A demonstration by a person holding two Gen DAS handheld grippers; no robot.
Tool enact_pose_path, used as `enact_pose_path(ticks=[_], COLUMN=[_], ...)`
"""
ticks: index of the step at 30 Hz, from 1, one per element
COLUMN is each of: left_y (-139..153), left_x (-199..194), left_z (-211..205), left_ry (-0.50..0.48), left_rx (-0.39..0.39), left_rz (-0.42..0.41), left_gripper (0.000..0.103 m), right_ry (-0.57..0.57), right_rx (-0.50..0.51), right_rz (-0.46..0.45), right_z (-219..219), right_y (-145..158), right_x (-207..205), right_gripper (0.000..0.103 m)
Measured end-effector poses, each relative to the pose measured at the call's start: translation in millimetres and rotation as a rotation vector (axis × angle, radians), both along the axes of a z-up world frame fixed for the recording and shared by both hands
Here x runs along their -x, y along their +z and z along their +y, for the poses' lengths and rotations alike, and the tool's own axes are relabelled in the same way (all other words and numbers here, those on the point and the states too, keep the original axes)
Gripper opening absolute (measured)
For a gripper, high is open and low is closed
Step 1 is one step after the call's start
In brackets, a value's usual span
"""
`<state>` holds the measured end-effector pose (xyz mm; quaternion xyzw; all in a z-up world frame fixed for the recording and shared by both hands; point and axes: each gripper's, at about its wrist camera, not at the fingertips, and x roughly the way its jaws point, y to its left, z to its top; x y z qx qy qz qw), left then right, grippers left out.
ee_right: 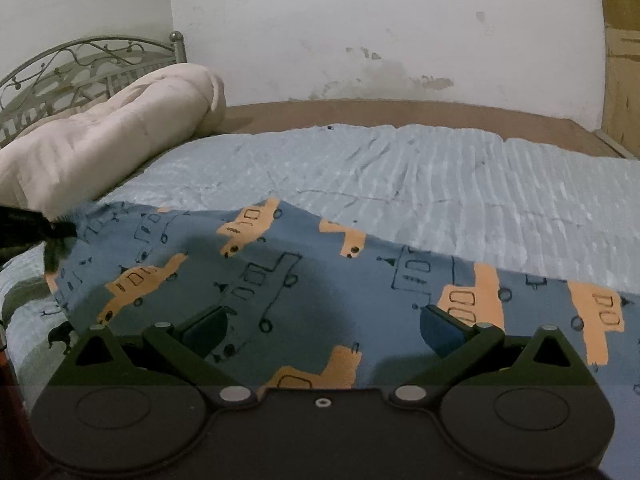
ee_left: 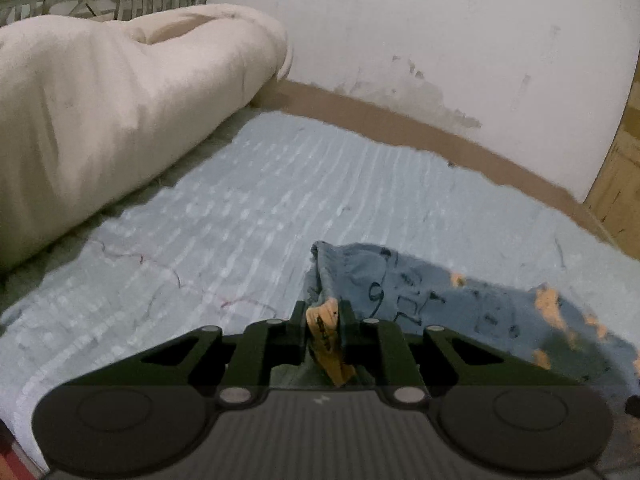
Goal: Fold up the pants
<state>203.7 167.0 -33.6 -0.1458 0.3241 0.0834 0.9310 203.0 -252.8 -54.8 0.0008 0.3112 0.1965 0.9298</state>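
Note:
Blue pants (ee_right: pixel 304 276) printed with orange vehicles lie spread across the light blue bedspread (ee_right: pixel 400 176). In the left wrist view my left gripper (ee_left: pixel 323 312) is shut on a bunched edge of the pants (ee_left: pixel 420 292), with an orange fold of cloth pinched between the jaws. The same gripper (ee_right: pixel 60 232) shows at the left edge of the right wrist view, clamped on the pants' left end. My right gripper (ee_right: pixel 324 328) hovers just over the middle of the pants, jaws wide open, with nothing pinched between them.
A rolled cream comforter (ee_left: pixel 112 112) lies at the left along the metal headboard (ee_right: pixel 80 64). A brown mattress edge (ee_left: pixel 400 120) runs along the stained white wall (ee_left: pixel 440 32). A wooden panel (ee_left: pixel 616 176) stands at the far right.

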Motion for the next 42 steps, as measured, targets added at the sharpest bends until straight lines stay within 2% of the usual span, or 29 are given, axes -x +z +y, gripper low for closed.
enact_pose_path(ticks=[2,4,5,6,7,9,12,18,21,23,25,27,30,32,34,37,39,42], left_y=[-1,1,4,6,10,16,21,18,13,10,9,10,12,13,12,6,0,-7], left_x=[-1,3,5,8,10,13,13,5,-2,-5,-6,-6,-10,-12,-13,-11,-11,-6], left_z=[-4,-8,-12,-17,-20,-31,-53,-100,-117,-124,-129,-134,-147,-159,-175,-201,-217,-233], left_ry=[-0.003,0.019,0.031,0.043,0.050,0.043,-0.001,-0.129,-0.174,-0.190,-0.199,-0.210,-0.229,-0.254,-0.284,-0.340,-0.380,-0.402], left_rx=[-0.009,-0.059,-0.095,-0.130,-0.152,-0.196,-0.232,-0.208,-0.183,-0.173,-0.166,-0.160,-0.145,-0.137,-0.140,-0.154,-0.164,-0.198], left_rz=[0.010,0.001,0.000,-0.003,-0.010,-0.035,-0.052,-0.062,-0.034,-0.015,-0.008,-0.010,-0.012,-0.013,-0.010,0.007,0.041,0.072], left_gripper=[0.023,0.048,0.073,0.089,0.093,0.097,0.101,0.102,0.102,0.102,0.102,0.102,0.102,0.102,0.102,0.102,0.102,0.102], right_ry=[0.005,0.015,0.019,0.014,0.010,0.022,0.046,0.151,0.086,-0.005,-0.102,-0.110,-0.079,-0.057,-0.050,-0.075,-0.137,-0.260], right_rx=[0.000,0.009,0.023,0.048,0.076,0.128,0.133,0.122,0.180,0.182,0.241,0.264,0.182,0.171,0.215,0.353,0.459,0.549], right_rz=[-0.001,-0.003,-0.011,-0.024,-0.031,-0.023,-0.024,0.079,0.055,0.039,0.020,0.016,0.024,0.008,-0.022,-0.082,-0.151,-0.241], right_z=[0,2,4,8,13,27,48,86,82,64,44,23,-18,-41,-60,-88,-109,-142], right_y=[0,3,6,10,13,20,20,-8,-18,-16,-11,-5,9,15,15,6,-1,-9], right_x=[0,-2,-5,-11,-19,-43,-84,-143,-153,-157,-156,-145,-104,-68,-33,12,34,58], right_gripper=[0.102,0.102,0.102,0.102,0.102,0.102,0.102,0.102,0.102,0.102,0.101,0.098,0.100,0.102,0.102,0.102,0.102,0.102])
